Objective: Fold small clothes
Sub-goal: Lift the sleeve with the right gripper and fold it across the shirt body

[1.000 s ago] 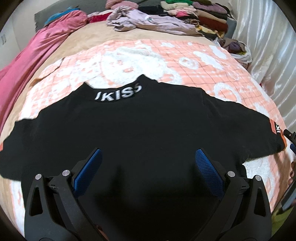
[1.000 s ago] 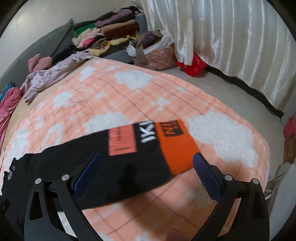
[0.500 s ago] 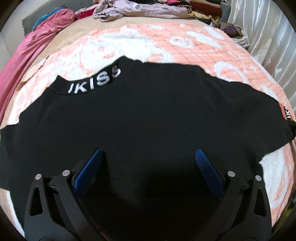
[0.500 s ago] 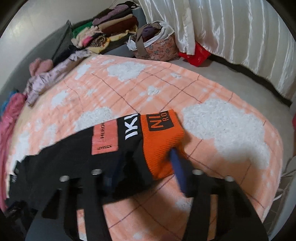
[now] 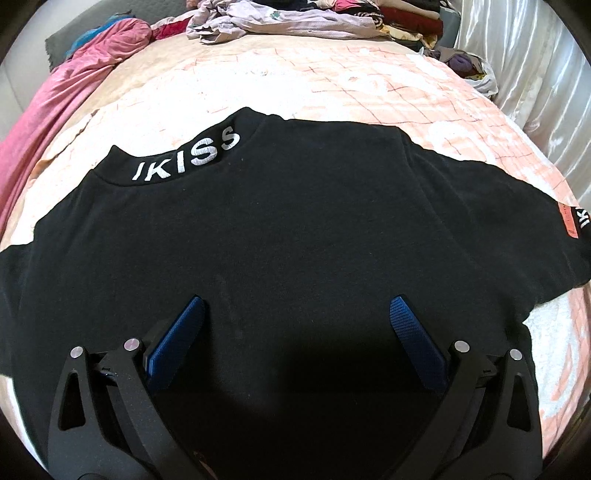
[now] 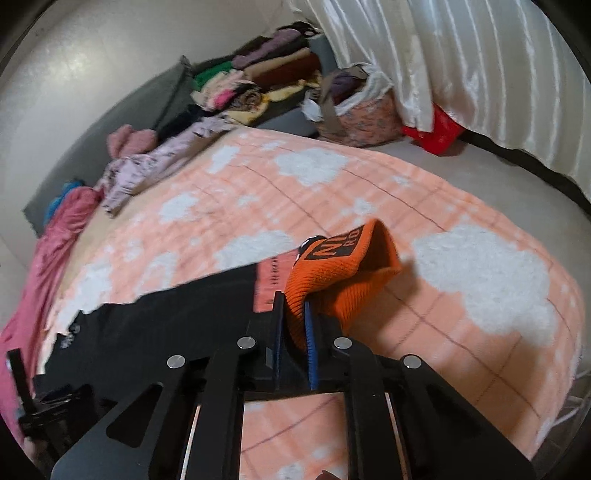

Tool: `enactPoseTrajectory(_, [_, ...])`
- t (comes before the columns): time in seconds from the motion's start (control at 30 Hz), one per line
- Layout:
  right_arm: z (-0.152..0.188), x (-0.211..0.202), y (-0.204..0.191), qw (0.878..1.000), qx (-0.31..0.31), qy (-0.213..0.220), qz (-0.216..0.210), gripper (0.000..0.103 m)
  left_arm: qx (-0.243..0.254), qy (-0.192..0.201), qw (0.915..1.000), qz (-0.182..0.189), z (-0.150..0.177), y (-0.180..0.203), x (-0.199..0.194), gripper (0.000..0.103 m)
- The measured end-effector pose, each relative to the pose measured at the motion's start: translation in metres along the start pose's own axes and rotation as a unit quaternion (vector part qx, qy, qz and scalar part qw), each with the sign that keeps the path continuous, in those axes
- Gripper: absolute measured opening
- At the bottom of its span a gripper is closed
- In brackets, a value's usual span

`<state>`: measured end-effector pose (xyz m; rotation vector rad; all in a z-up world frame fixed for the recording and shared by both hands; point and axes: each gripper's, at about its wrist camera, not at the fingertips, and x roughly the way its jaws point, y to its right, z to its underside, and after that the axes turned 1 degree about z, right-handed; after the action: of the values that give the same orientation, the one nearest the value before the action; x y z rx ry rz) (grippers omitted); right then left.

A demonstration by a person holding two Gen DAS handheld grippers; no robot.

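Right now the black long-sleeved top [image 5: 295, 236] with white "IKISS" lettering on its collar lies spread flat across the bed's peach blanket with white cloud patches [image 6: 480, 280], collar toward the head of the bed. Its orange ribbed knit cuff [image 6: 343, 273], at the sleeve end near the blanket's right edge, is lifted off the blanket and pinched between the blue pads of the right hand-held gripper [image 6: 295, 317], which is clenched on it. The left hand-held gripper [image 5: 295, 314] hovers over the top's lower body with its jaws spread wide, grasping nothing. A pile of mixed clothes [image 5: 314, 18] sits at the bed's head, and a crumpled pink sheet [image 5: 66, 107] runs along the bed's left edge. White satin curtains [image 6: 480, 74] hang beyond.
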<state>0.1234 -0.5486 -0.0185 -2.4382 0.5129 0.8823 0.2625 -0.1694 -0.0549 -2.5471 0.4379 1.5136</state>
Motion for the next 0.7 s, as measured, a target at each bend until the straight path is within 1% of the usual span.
enactPoseTrajectory(0.07, [0.000,-0.006,-0.006,1.000,-0.007,0.009,-0.017,0.009,0.000,0.001,1.0000,0.002,0.000,0.000,-0.004,0.095])
enactPoseTrajectory(0.17, [-0.001,-0.013,-0.018,0.998,-0.009,0.015,-0.060,0.009,0.000,0.009,0.9999,0.008,-0.001,-0.001,-0.012,0.095])
enactPoseTrajectory(0.3, [0.003,-0.024,-0.047,0.994,-0.035,0.018,-0.098,0.009,0.004,0.022,0.9996,0.014,-0.001,-0.003,-0.029,0.095])
enactPoseTrajectory(0.5, [0.010,-0.043,-0.102,0.987,-0.072,0.016,-0.144,0.009,-0.005,0.040,0.9987,0.033,0.002,-0.017,-0.061,0.095])
enactPoseTrajectory(0.7, [0.024,-0.058,-0.167,0.975,-0.124,0.005,-0.182,0.009,-0.034,0.062,0.9961,0.052,0.007,-0.043,-0.088,0.095])
